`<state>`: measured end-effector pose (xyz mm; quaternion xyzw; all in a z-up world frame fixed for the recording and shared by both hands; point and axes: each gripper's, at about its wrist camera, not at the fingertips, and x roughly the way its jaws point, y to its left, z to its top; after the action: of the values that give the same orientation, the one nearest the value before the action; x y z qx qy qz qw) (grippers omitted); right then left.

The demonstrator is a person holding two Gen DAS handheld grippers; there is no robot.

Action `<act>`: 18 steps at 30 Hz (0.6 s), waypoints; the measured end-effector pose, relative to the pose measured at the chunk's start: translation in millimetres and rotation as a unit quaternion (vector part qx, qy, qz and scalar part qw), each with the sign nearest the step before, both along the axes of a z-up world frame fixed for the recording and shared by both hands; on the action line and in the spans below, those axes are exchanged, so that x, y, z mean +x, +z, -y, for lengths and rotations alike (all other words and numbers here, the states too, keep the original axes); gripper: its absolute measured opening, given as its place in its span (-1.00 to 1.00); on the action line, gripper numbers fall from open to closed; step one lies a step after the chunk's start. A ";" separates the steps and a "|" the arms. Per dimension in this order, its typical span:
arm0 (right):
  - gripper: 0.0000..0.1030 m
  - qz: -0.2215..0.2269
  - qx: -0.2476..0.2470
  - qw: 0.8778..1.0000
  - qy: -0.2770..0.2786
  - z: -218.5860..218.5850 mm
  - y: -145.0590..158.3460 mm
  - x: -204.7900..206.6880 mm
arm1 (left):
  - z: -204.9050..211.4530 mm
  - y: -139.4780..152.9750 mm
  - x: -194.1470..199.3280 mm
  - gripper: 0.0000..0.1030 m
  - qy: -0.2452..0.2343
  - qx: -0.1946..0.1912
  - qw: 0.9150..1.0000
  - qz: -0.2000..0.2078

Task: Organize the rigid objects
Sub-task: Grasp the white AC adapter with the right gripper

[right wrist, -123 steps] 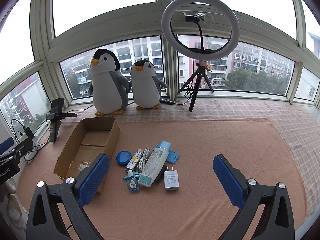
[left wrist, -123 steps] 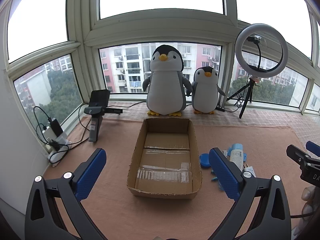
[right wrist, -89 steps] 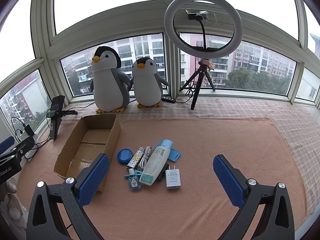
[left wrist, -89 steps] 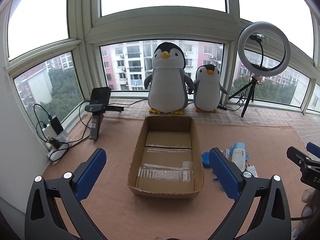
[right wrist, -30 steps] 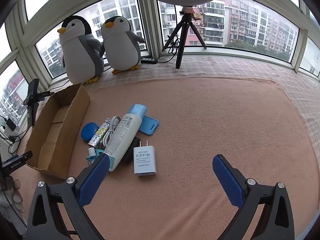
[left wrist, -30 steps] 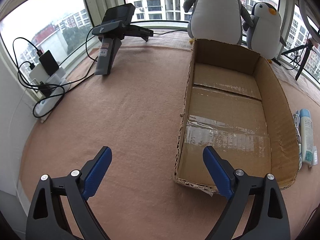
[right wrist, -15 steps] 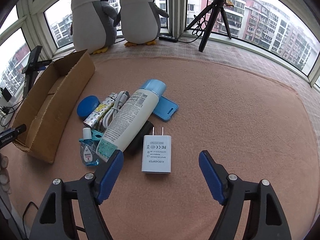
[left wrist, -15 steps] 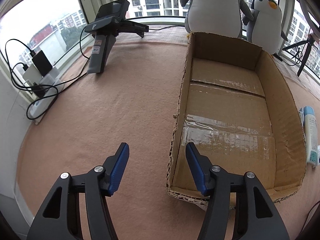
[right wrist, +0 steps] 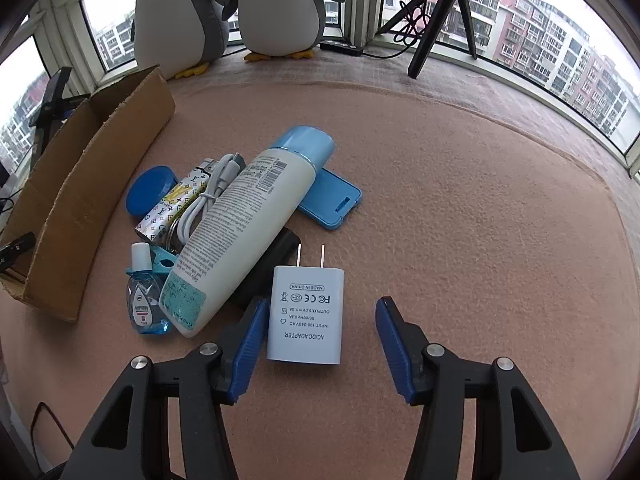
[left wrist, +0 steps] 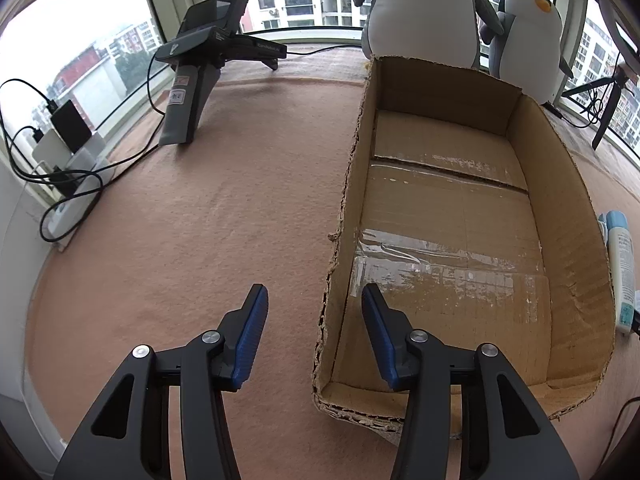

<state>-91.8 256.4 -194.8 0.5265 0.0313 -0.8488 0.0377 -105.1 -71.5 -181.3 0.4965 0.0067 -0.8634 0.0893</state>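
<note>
An empty cardboard box (left wrist: 556, 208) lies on the pink mat; it also shows in the right wrist view (right wrist: 80, 184). My left gripper (left wrist: 314, 302) is open and straddles the box's near left wall, one finger inside and one outside. My right gripper (right wrist: 320, 312) is open around a white AC adapter (right wrist: 306, 314), its left finger close beside the adapter. Left of the adapter lies a white lotion bottle with a blue cap (right wrist: 248, 224), a small blue dropper bottle (right wrist: 142, 300), a white cable (right wrist: 208, 196), a patterned lighter (right wrist: 170, 210), a blue round lid (right wrist: 150, 190) and a flat blue case (right wrist: 328, 198).
Two plush penguins (right wrist: 180, 12) stand by the window behind the box. A tripod (right wrist: 440, 8) stands at the back right. A black handheld device on a stand (left wrist: 200, 60) and chargers with cables (left wrist: 60, 160) sit at the left of the mat.
Both grippers have moved down and forward and narrowed. The left one now straddles the box's left wall. The right one has closed in around the AC adapter.
</note>
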 end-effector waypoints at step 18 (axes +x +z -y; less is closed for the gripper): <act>-0.38 0.007 -0.001 1.000 -0.008 -3.3 -2.9 -2.8 | -1.6 -6.0 -4.0 -0.10 -0.002 0.007 1.000 0.007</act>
<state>-94.6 259.7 -197.7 0.5328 0.0260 -0.8453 0.0314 -109.0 -70.0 -187.2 0.5030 0.0115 -0.8601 0.0840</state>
